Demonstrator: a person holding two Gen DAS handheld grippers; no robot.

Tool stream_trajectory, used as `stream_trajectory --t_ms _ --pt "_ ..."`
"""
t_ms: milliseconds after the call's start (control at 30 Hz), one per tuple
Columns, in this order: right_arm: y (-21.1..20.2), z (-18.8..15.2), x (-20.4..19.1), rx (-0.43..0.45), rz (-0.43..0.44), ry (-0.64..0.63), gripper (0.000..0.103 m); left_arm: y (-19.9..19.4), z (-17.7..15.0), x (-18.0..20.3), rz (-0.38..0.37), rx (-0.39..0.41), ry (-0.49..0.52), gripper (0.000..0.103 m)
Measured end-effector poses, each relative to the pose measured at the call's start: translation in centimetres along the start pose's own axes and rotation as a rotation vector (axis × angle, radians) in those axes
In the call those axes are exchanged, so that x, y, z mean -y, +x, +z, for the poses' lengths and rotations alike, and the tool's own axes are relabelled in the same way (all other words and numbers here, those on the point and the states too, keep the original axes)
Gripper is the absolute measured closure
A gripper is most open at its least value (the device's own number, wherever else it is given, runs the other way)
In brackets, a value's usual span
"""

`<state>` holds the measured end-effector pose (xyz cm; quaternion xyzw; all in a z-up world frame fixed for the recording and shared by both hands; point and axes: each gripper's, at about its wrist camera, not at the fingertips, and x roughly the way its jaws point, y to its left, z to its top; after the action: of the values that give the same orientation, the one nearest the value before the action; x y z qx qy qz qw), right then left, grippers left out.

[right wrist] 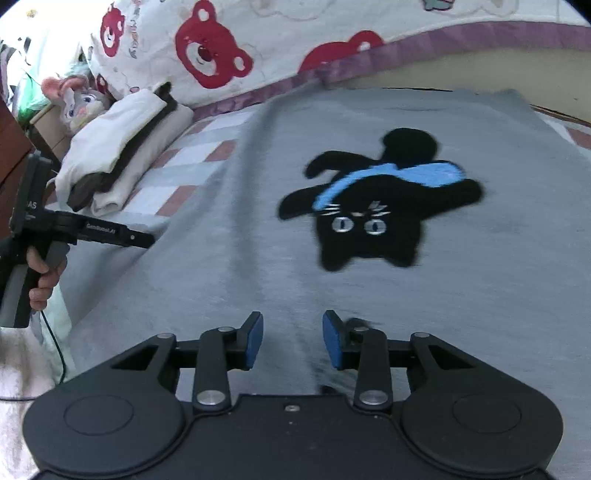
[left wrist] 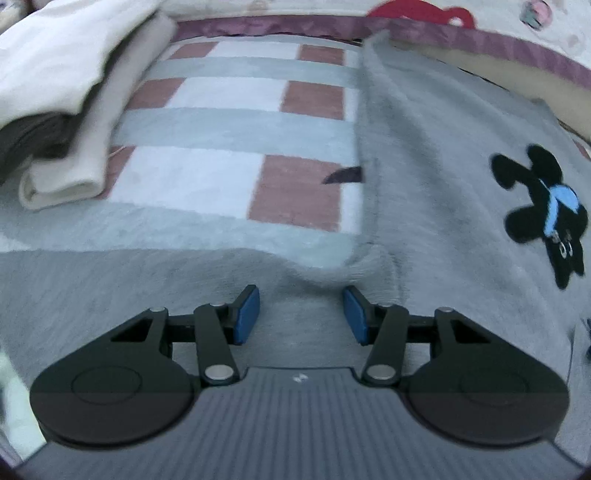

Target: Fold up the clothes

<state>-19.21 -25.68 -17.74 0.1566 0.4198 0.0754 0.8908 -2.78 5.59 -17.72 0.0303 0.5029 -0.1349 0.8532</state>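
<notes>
checked blanket (left wrist: pixel 236 122), bear-print quilt (right wrist: pixel 258 33)

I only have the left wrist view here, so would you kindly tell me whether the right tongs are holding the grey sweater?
Observer: No, the right tongs stand open above the grey sweater, nothing between the pads.
Operator: Thank you. Is the cat design fully visible?
Observer: Yes, the whole black cat shows, upside down, with a blue scarf.
Operator: What lies beyond the folded pile?
Observer: A plush toy sits behind the folded clothes.
</notes>
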Motion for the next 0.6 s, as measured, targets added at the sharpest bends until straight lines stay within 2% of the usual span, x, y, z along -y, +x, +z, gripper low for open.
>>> stream_trajectory --t_ms 100,267,500,600 --pt "1.9 -0.8 -1.0 -0.011 -0.03 -0.016 0.056 -0.5 0.1 -1.1 0.006 -0.002 -0.062 0.053" --pt "2.2 -0.3 -2.9 -0.048 -0.085 -0.124 0.055 -0.6 0.2 -2.1 -0.021 -0.001 -0.115 0.053" --pt "2.2 -0.5 -3.4 -0.045 -0.113 -0.12 0.055 -0.6 0.3 -3.1 -0.027 0.005 -0.156 0.052" --pt "2.8 -0.2 -3.7 -0.052 -0.127 -0.066 0.055 -0.9 0.6 -3.8 -0.02 0.038 -0.198 0.052"
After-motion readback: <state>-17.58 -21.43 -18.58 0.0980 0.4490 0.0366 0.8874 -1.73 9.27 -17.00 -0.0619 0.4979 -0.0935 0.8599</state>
